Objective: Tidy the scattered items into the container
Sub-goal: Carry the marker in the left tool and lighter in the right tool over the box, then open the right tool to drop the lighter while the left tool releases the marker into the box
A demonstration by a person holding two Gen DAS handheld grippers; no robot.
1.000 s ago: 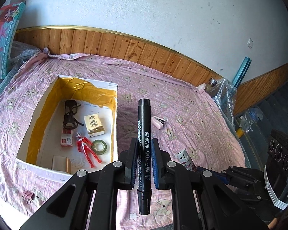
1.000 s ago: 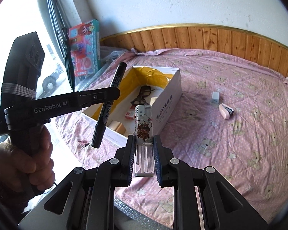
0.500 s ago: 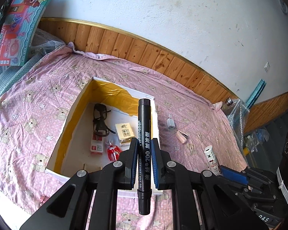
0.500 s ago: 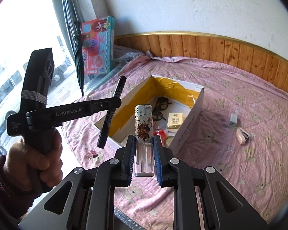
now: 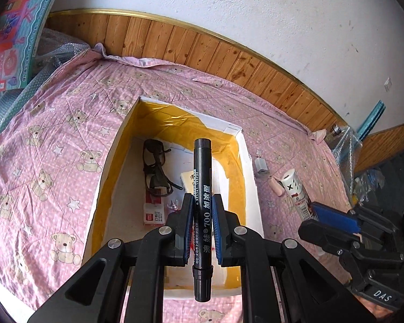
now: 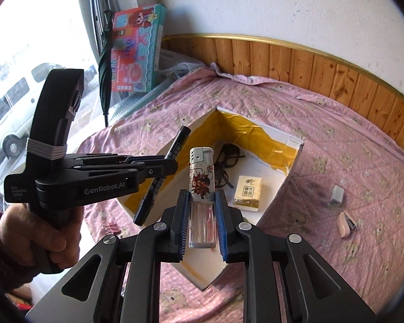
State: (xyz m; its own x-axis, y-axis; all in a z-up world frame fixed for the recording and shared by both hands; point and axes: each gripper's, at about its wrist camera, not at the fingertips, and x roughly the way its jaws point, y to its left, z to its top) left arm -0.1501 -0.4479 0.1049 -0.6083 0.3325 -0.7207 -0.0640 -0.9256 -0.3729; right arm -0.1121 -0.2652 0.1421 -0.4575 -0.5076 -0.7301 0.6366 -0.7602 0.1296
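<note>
The bed [image 5: 54, 123] is carrying the yellow-lined box [image 5: 249, 177], now sitting directly beneath both claws. The left claw [image 5: 202, 223] is clamping the marker [image 5: 202, 188]; the right claw [image 6: 202, 212], at three o'clock, is gripping the lighter [image 6: 202, 177], probably readying a drop.

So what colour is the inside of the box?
Yellow on the walls of the box, with a pale floor. The left wrist view shows it best.

A black marker [image 5: 202, 202] and a picture-printed lighter [image 6: 202, 185] are held upright above the white, yellow-lined box [image 5: 249, 177].
</note>
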